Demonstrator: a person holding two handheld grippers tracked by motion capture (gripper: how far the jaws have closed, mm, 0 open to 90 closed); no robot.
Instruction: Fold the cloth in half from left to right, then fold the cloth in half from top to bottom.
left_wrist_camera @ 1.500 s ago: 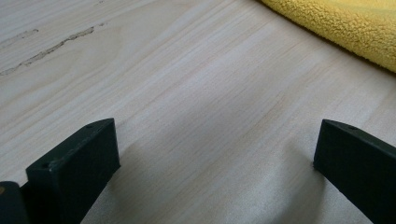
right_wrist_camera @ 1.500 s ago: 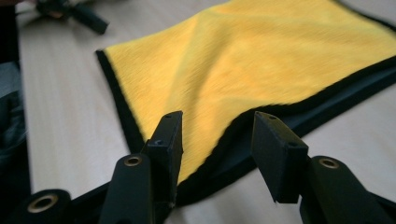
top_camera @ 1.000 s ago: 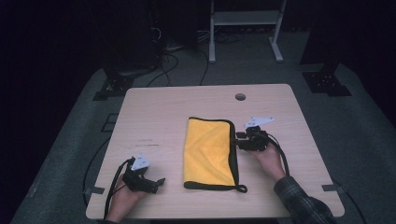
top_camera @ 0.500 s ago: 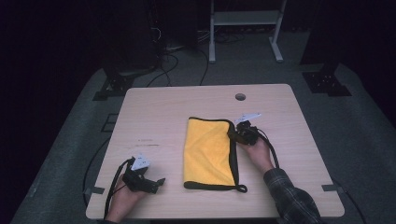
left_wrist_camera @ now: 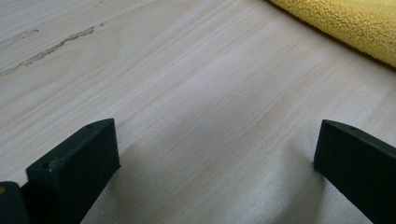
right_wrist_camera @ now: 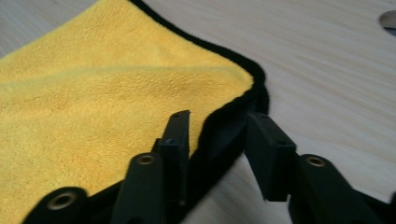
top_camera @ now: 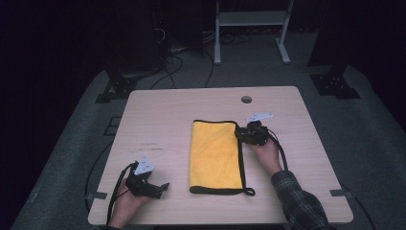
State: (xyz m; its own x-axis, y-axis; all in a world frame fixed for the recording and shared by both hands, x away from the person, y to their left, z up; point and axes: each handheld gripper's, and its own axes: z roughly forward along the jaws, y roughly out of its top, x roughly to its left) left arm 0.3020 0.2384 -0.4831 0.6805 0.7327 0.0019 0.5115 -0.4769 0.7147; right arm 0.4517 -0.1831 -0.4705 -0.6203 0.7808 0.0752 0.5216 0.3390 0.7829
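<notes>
A yellow towel (top_camera: 214,153) with a black hem lies folded flat in the middle of the wooden table (top_camera: 163,120). My right gripper (top_camera: 245,135) sits at the towel's right edge near its far corner. In the right gripper view the gripper (right_wrist_camera: 219,119) straddles the black hem of the towel (right_wrist_camera: 93,93), one jaw over the yellow cloth, the other over bare wood. Its jaws have just been opening and the pads do not press on the hem. My left gripper (top_camera: 163,188) rests at the table's front left, open (left_wrist_camera: 215,128) over bare wood, with the towel (left_wrist_camera: 345,23) off beyond it.
A round cable hole (top_camera: 246,99) lies in the table near its far edge, beyond the towel. Faint marks (top_camera: 148,143) show on the wood left of the towel. A white metal stand (top_camera: 249,28) and cables stand on the dark floor behind the table.
The right hand has moved left and a little farther away, bringing its gripper from beside the towel onto its right hem. The left hand and the towel have not moved.
</notes>
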